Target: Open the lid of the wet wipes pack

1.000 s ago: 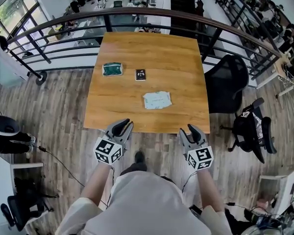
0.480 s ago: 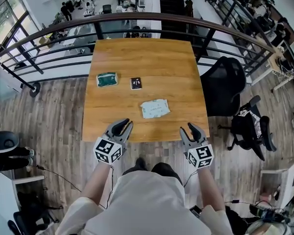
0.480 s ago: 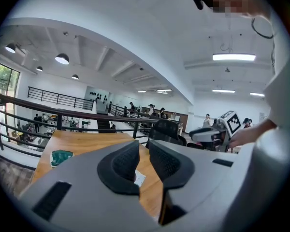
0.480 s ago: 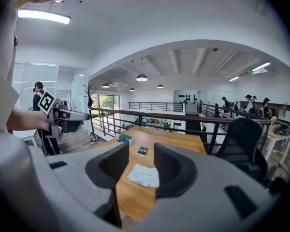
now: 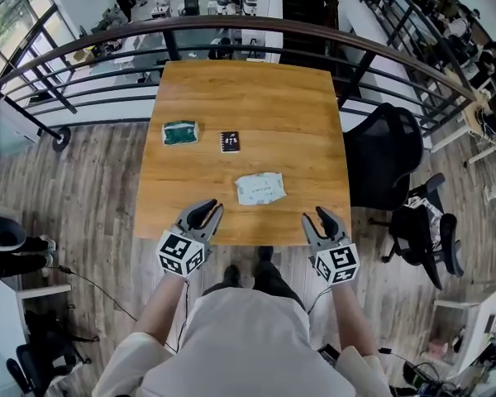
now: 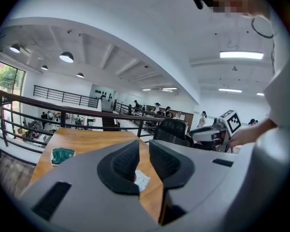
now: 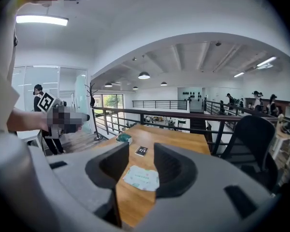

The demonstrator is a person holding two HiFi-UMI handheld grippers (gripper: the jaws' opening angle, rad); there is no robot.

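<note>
Wooden table (image 5: 256,98) nearer, flat pale wipes pack (image 5: 260,188)

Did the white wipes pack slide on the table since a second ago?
No. The wipes pack still lies just this side and right of the black card, with the same gap to the table's near edge. Only the camera shifted.

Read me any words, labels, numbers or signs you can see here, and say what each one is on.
Nothing is legible.
Wet wipes pack: faint green print, too blurred to read.
Small black booklet: white marks, too small to read.
Green packet: no print discernible.
Left gripper and right gripper: black-and-white square marker codes, no words.
</note>
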